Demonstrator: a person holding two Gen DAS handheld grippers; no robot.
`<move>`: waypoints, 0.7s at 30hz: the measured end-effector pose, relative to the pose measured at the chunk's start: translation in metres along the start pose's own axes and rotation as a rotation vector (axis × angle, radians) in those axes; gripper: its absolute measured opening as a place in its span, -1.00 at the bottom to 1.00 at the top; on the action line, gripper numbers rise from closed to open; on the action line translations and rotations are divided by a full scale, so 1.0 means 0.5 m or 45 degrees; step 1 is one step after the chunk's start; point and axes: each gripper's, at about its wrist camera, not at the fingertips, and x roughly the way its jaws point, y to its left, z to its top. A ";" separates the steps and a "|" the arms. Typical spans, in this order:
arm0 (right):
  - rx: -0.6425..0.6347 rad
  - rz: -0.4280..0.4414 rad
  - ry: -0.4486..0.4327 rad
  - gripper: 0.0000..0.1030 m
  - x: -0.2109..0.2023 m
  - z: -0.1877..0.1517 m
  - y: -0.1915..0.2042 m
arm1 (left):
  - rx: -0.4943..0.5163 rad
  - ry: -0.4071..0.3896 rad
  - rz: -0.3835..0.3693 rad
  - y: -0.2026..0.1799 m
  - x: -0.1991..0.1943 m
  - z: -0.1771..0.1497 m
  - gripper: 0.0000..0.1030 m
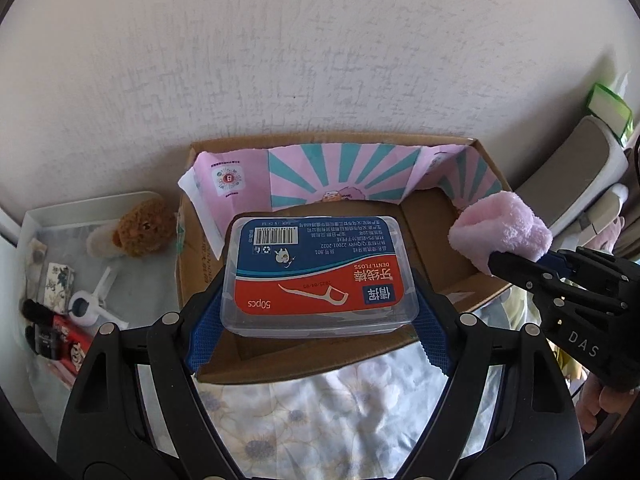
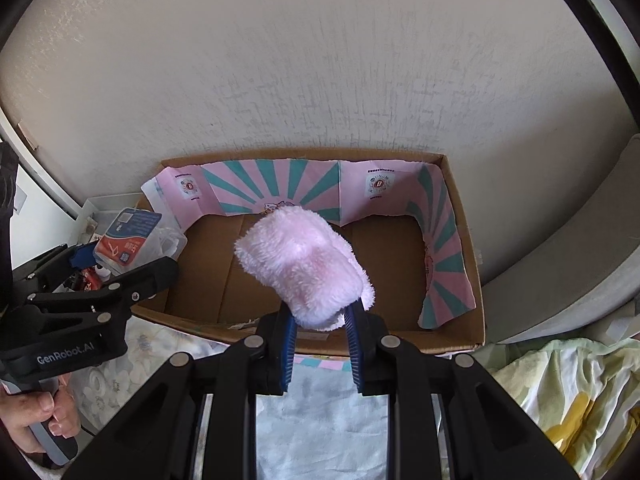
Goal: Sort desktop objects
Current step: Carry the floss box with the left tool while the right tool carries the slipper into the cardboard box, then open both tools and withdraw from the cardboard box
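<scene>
The left gripper (image 1: 320, 292) clamps a floss box (image 1: 318, 274) between its ridged blue pads (image 1: 206, 328), jaws set wide across the box's sides. The box is a clear, hard plastic rectangle with rounded corners; its label is dark blue on one half and red on the other, with a white floss-pick drawing and a barcode. It hangs above the near left part of a cardboard box (image 1: 486, 184), not resting on its floor.

The right gripper (image 2: 320, 320) pinches a pink fluffy cloth (image 2: 306, 268), jaws narrow, the soft pile bulging out past both pads. The cloth is a rolled, plush bundle, pale pink and shaggy, held over the near middle of the cardboard box.

The cardboard box is one open, shallow brown carton, matte and creased, standing against a rough plastered wall (image 1: 320, 60). A strip of pink paper (image 2: 280, 188) with teal sunburst stripes lines its back and right walls. The floor of the carton shows bare.

To the left, one white tray (image 1: 44, 216) holds a brown curly plush toy (image 1: 142, 228) and several small items too jumbled to count. A floral bedsheet (image 1: 320, 408) lies beneath everything
</scene>
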 end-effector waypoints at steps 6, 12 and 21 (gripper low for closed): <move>0.006 0.010 0.016 -0.58 0.010 0.004 -0.008 | -0.001 -0.004 0.009 -0.001 0.003 0.009 0.56; 0.069 0.062 -0.020 0.50 -0.008 0.013 -0.017 | -0.091 -0.001 0.007 0.011 -0.002 0.022 0.92; 0.091 0.071 -0.033 0.50 -0.027 0.015 -0.019 | -0.142 -0.062 0.067 0.036 -0.032 0.025 0.96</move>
